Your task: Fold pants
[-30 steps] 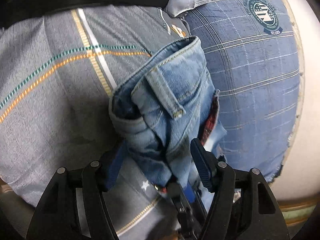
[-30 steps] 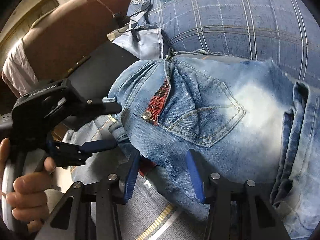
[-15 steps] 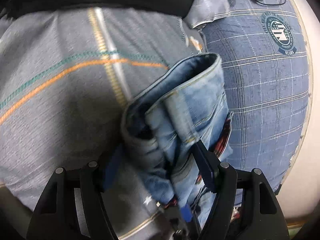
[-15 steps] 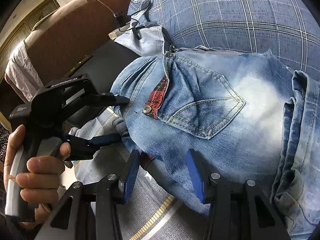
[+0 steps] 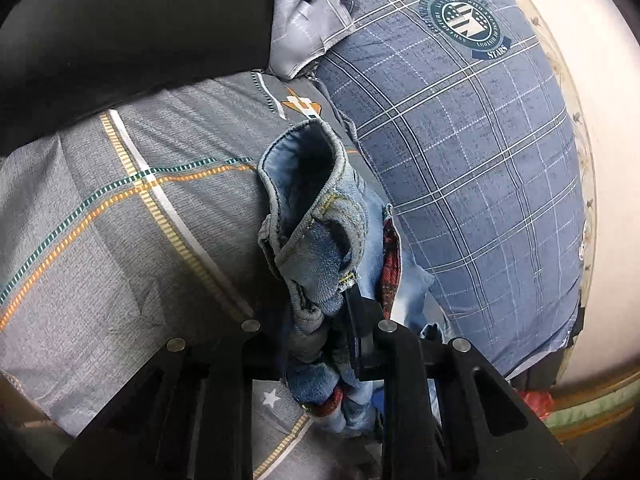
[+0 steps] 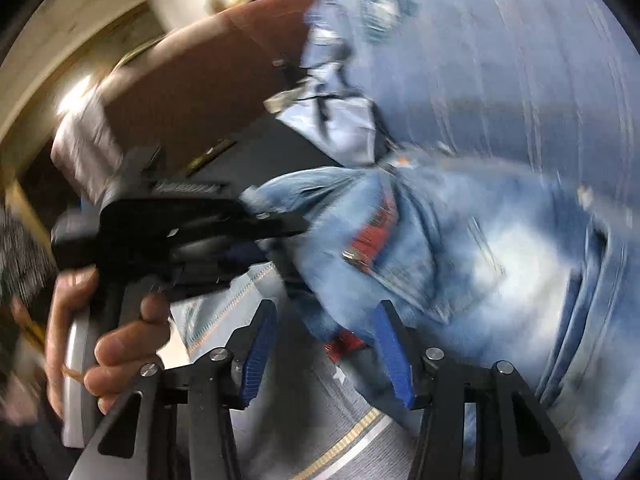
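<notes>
The pale blue denim pants [image 5: 320, 240] lie bunched on the grey plaid bedsheet [image 5: 120, 220], at about six o'clock from the dark blue checked pillow with a round crest [image 5: 460, 140]. The left gripper [image 5: 332, 344] has just been closing, and its jaws now pinch a thick wad of the waistband between them, so the band stands up in a loop at twelve o'clock of the fingers; I take it the hold is there to lift that corner for the fold. The right gripper [image 6: 328, 348], with blue pads [image 6: 394, 356], stands fairly wide, its jaws having just been opening a little; denim hangs between them, but the picture is smeared and I see no pad pressing on it (I'd call it not yet gripping). From that side the left tool sits at nine o'clock, held in a bare hand [image 6: 100, 328], presumably so both waist corners rise together. By my count: one pair of pants, two grippers, one pillow, one sheet
</notes>
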`<state>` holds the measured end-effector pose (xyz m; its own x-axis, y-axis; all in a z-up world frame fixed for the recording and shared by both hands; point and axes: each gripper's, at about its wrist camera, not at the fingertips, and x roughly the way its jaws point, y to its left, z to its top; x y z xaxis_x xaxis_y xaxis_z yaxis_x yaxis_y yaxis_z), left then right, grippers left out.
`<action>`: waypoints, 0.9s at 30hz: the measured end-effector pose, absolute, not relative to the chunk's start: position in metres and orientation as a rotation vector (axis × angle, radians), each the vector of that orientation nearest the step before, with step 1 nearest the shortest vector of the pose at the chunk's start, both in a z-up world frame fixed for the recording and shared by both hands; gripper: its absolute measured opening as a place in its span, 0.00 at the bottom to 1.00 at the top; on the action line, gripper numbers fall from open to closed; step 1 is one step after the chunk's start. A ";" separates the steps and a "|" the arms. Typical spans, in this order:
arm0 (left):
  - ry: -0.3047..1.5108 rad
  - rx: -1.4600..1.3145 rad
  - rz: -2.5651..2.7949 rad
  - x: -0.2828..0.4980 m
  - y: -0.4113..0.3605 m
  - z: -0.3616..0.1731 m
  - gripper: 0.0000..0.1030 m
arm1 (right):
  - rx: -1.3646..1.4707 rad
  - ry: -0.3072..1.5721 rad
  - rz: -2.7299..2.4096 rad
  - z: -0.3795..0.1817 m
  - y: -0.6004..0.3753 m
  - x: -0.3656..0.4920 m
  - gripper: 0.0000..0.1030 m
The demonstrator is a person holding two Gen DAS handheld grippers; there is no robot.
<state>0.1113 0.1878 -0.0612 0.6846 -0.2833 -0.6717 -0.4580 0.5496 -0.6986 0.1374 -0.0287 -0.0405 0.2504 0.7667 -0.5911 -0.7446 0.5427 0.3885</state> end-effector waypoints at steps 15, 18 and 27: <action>0.822 -0.891 -0.006 0.123 0.160 -0.034 0.20 | -0.277 0.785 0.869 -0.068 0.015 0.130 0.34; 0.790 -0.864 -0.059 0.122 0.150 -0.023 0.20 | -0.154 0.820 0.847 -0.060 -0.001 0.136 0.24; 0.723 -0.516 -0.260 0.119 0.062 0.031 0.20 | 0.257 0.862 0.818 -0.039 -0.071 0.139 0.21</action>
